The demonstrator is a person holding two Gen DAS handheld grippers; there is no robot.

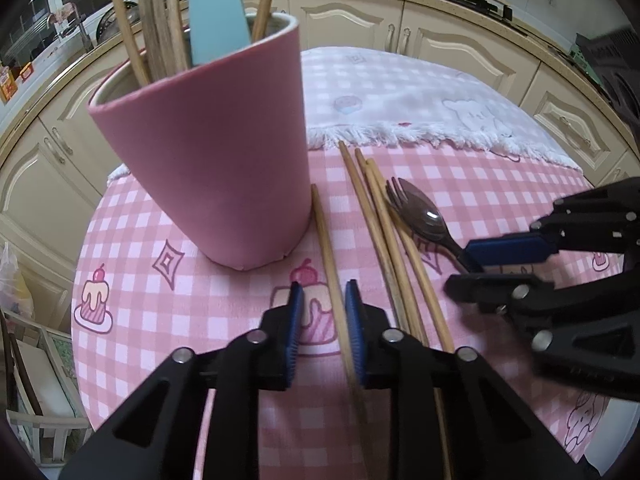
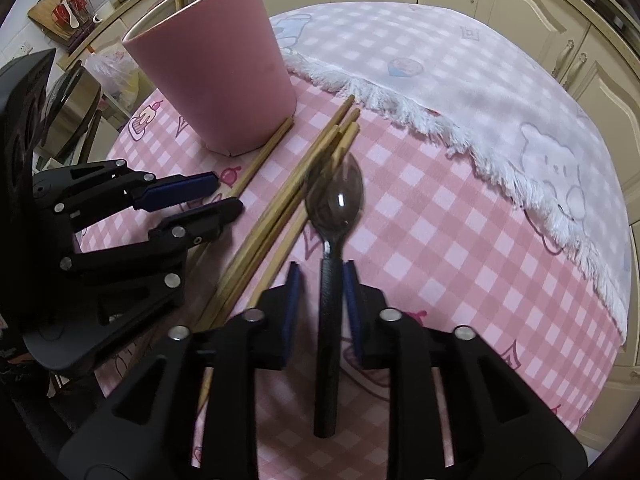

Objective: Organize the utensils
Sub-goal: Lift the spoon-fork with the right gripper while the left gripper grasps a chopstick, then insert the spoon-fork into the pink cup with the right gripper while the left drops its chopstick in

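A pink cup [image 1: 208,160] [image 2: 216,80] stands on the pink checked tablecloth [image 1: 160,300] and holds wooden chopsticks and a teal spatula [image 1: 216,12]. One loose chopstick [image 1: 324,232] lies by the cup's base and runs between the jaws of my left gripper [image 1: 322,312] [image 2: 228,196]. It lies against the right pad, with a gap to the left pad. Further right lies a bundle of chopsticks [image 1: 380,220] [image 2: 288,184]. A dark spork [image 1: 424,212] [image 2: 336,196] rests beside them, its handle between the parted jaws of my right gripper [image 2: 322,292] [image 1: 464,268].
A white fringed cloth [image 1: 400,92] [image 2: 460,92] covers the far half of the round table. Cream kitchen cabinets [image 1: 440,40] curve around behind it. The table's edge drops away at the left and right.
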